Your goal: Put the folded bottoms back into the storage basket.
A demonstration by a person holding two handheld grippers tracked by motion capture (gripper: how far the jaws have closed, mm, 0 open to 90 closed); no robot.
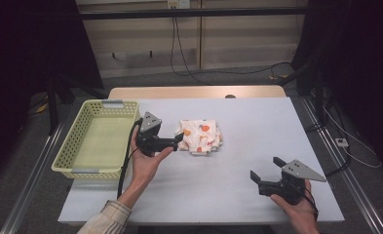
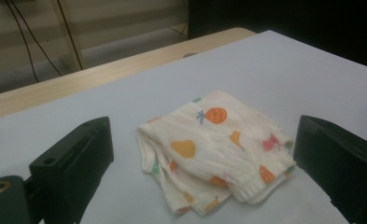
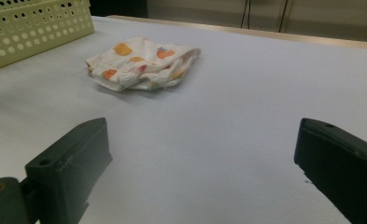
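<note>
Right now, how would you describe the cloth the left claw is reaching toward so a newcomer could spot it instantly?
On the pale table, look just right of the yellow perforated basket, in front of the open left claw. There lies a small folded cloth, cream with orange fruit prints, the only soft, patterned thing on the table.

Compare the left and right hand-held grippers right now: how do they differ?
The left hand-held gripper sits close beside the folded fruit-print cloth, pointing at it; the right hand-held gripper is well away from it, near the table's front right. The left is next to the yellow basket; the right is far from it. Both are open and hold nothing.
</note>
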